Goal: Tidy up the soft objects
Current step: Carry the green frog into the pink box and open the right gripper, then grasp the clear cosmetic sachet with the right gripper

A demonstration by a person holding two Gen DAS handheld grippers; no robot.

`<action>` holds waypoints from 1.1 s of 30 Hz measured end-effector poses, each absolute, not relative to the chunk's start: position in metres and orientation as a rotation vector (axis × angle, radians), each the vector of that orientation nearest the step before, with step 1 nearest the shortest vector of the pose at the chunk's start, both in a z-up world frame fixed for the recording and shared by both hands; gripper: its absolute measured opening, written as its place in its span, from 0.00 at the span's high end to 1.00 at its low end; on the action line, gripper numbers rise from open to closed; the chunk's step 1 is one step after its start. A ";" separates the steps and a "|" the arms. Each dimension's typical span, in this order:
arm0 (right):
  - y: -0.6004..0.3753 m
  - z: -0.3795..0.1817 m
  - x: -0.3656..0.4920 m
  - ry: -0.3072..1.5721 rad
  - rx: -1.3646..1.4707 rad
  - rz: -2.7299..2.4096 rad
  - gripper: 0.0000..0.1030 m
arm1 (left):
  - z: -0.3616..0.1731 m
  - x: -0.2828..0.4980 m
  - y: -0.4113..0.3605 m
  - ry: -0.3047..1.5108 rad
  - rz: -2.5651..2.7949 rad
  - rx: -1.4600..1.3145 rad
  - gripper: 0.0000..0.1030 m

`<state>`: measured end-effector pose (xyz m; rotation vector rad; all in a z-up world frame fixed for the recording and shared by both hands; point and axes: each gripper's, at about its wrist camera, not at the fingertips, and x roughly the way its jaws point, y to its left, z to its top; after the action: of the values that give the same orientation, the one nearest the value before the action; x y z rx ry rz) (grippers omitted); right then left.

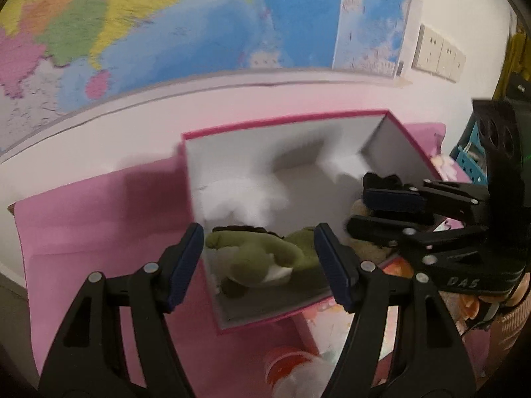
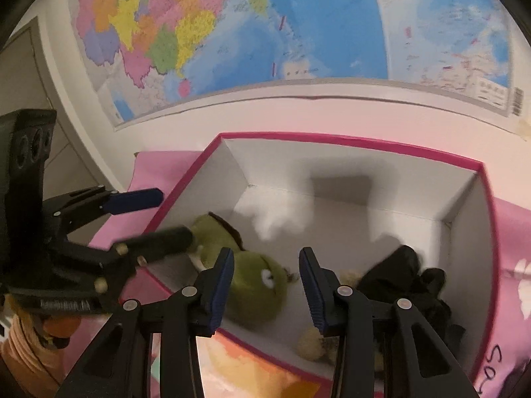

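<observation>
Close up, left tool jaws apart, empty, poised over near edge of pink-rimmed box; green plush lies inside box on white floor, seen between fingers, untouched. Right tool also apart, gripping nothing, above same box. Black soft item plus tan plush in box's right corner. Box on pink-covered table. Beyond, wall map
</observation>
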<state>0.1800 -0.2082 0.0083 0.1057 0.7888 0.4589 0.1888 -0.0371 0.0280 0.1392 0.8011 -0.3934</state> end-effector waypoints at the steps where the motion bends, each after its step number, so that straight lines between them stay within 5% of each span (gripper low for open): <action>1: -0.209 0.013 0.176 0.779 0.106 0.465 0.60 | 0.032 0.185 -0.033 0.786 -0.384 0.129 0.32; 14: -0.266 0.040 0.056 0.711 0.160 0.498 0.49 | 0.080 0.060 -0.017 0.581 -0.609 0.059 0.31; 33: -0.261 -0.047 -0.030 0.929 0.304 0.540 0.49 | -0.028 0.021 -0.060 0.898 -0.731 0.114 0.31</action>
<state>-0.0298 -0.2609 -0.0467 0.3041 0.9292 0.5397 0.0207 -0.0595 -0.0284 0.1137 0.8979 -0.7307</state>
